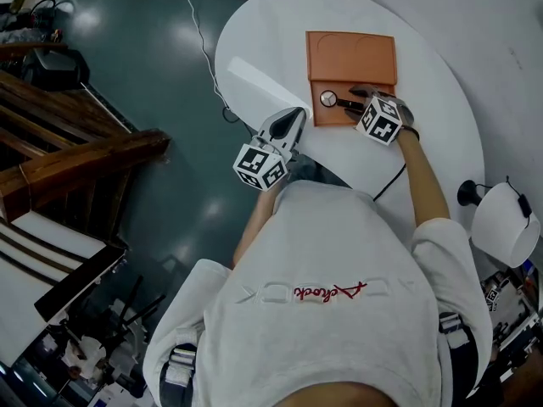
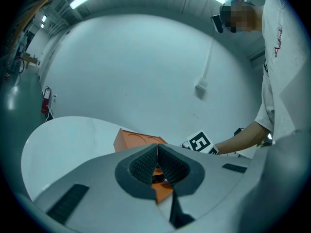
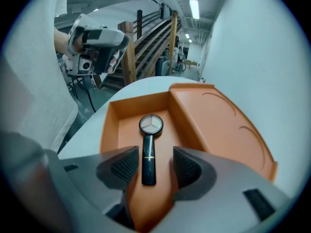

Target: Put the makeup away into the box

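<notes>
The right gripper (image 3: 150,166) is held spread, pointing steeply down into the orange box (image 3: 114,125). Between its pads a black tube (image 3: 148,159) is seen lying on the box floor. A gap shows on each side of the tube, so it is not pinched. Just beyond the tube's far end a round compact (image 3: 151,124) is laid flat in the same compartment, near the middle of the right gripper view. Whether the two touch cannot be told. The open lid (image 3: 223,125) is spread to the right of the compartment in that view. In the head view the box is placed in the upper middle of the frame on the white tabletop (image 1: 263,49), with the lid towards the top of the frame and the compartment below it.

The left gripper (image 2: 157,155) is pressed together, its pads meeting at the tips with nothing between them. It is held roughly level at the tabletop's edge, lower left of the box in the head view and apart from it. Past its jaws, in the left gripper view, the box and the marker cube (image 2: 200,142) of the right gripper are seen at centre and centre right.
</notes>
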Demonstrator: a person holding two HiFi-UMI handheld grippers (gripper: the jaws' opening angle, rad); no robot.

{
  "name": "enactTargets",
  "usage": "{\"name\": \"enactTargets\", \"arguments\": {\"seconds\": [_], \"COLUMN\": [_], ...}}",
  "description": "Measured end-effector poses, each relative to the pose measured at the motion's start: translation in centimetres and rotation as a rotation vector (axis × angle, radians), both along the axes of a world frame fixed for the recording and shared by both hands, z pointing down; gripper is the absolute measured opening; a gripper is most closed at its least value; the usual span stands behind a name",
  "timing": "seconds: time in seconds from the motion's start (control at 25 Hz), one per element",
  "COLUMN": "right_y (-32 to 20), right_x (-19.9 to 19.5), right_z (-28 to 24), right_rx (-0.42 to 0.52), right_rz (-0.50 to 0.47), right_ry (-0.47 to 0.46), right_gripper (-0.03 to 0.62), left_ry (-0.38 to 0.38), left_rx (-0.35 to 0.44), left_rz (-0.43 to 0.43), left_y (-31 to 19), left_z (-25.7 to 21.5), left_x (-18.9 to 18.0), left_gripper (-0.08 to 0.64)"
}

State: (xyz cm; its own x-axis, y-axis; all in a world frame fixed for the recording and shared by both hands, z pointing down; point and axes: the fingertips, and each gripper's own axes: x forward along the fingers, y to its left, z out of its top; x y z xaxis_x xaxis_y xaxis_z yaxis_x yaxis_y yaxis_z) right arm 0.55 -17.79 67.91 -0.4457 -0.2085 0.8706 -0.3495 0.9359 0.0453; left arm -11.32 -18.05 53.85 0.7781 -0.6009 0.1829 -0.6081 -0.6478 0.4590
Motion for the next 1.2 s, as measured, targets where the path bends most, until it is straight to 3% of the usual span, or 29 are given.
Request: {"name": "enactTargets", "arguments": {"seconds": [0.2, 0.36, 0.44, 0.64, 0.84, 0.96, 1.12, 1.2], "right_y": [-0.7, -0.1, 0.4, 1.4, 2.6, 3.2, 4.5, 5.9], "right_x": [-0.4, -0.7, -0.5, 0.3, 1.5, 3.1, 7.5, 10.0], "right_z": [-4.5, -6.6, -6.9, -8.5, -10.3, -11.5, -13.4, -14.0], "right_rx": [0.143, 0.260, 0.308, 0.427, 0.485, 0.470, 0.409, 0.397], "right_rz": [0.050, 0.065, 0.070, 0.152, 0.272, 0.450, 0.834, 0.986], "right_ry": [-0.067, -0.064, -0.043, -0.027, -0.059, -0.162, -0.418, -0.483], "right_gripper": [0.231, 0.224, 0.202, 0.036, 0.023, 0.023, 0.021, 0.020], "left_ry": [-0.001, 0.003, 0.004, 0.012, 0.021, 0.026, 0.033, 0.037], "left_rx": [0.027, 0.041, 0.047, 0.065, 0.083, 0.088, 0.091, 0.089], "left_rz": [0.015, 0.034, 0.047, 0.087, 0.150, 0.195, 0.276, 0.328], "left_y": [0.2, 0.7, 1.0, 1.3, 1.8, 2.3, 3.0, 3.6], "left_z": [-0.7, -1.0, -1.1, -1.8, -2.6, -2.9, -3.0, -3.1], "left_x": [0.3, 1.0, 1.5, 2.9, 5.0, 6.5, 9.2, 10.9], "left_gripper": [0.012, 0.013, 0.012, 0.012, 0.012, 0.012, 0.012, 0.012]}}
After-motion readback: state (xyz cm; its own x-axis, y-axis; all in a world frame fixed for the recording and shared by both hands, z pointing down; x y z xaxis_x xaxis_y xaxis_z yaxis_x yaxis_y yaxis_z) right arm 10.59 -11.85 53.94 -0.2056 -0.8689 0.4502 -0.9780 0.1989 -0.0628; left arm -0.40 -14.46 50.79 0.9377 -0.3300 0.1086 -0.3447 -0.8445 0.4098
